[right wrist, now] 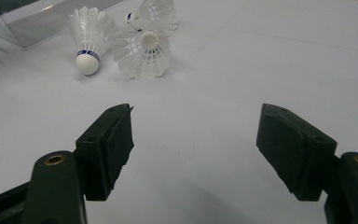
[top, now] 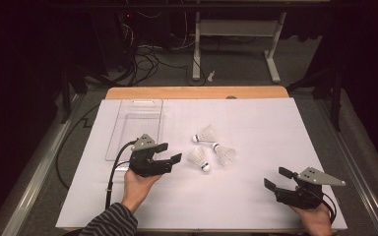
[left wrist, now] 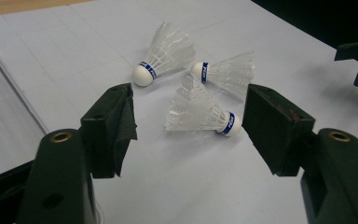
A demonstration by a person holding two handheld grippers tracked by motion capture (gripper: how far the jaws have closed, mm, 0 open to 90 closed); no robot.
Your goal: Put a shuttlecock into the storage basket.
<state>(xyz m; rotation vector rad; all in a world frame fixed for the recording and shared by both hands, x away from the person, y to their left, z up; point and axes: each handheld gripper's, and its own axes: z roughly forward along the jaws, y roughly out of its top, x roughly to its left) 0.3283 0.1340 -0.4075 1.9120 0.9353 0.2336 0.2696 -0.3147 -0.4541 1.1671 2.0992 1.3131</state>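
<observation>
Left hand-held gripper (top: pixel 171 153), jaws wide, lines up on the nearest shuttlecock (top: pixel 199 159) just ahead, lying crosswise, cork toward the person.

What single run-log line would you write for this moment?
left gripper: open, nearest shuttlecock between jaws, untouched | right gripper: open, empty | three shuttlecocks on white sheet | clear tray: empty

clear tray (top: pixel 137 123): far left on white sheet (top: pixel 256 196) | wooden table edge (top: pixel 197 92) beyond | floor: cables (top: pixel 145 59), table legs (top: pixel 196 44)
</observation>
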